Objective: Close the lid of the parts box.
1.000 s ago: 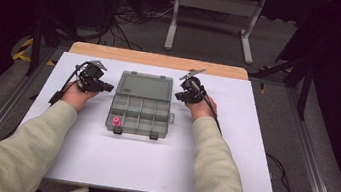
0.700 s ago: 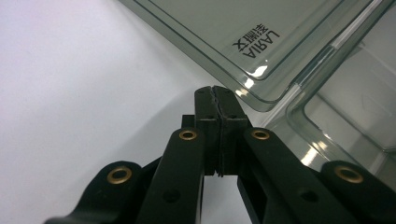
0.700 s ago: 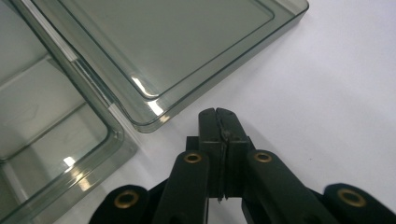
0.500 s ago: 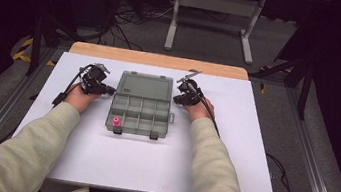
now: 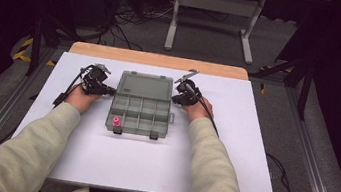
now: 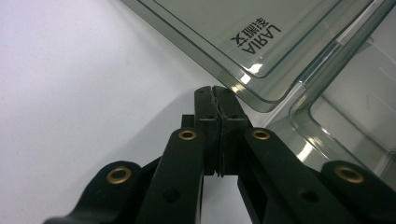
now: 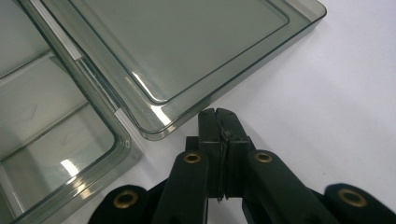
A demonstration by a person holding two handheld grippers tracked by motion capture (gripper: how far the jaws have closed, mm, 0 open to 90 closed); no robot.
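Now the box [image 5: 142,104] lies open flat on the white counter [image 5: 253,138]. Each hand-held gripper, left [image 6: 215,100] and right [image 7: 217,121], is pressed together, empty, beside the lid. Next they probably lift the lid shut.

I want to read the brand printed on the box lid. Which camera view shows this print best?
The left gripper view: the print reads LARIA on the smoky clear lid, just beyond the shut left claw. In the high view the print is a small unreadable mark on the lid. The right gripper view shows plain lid.
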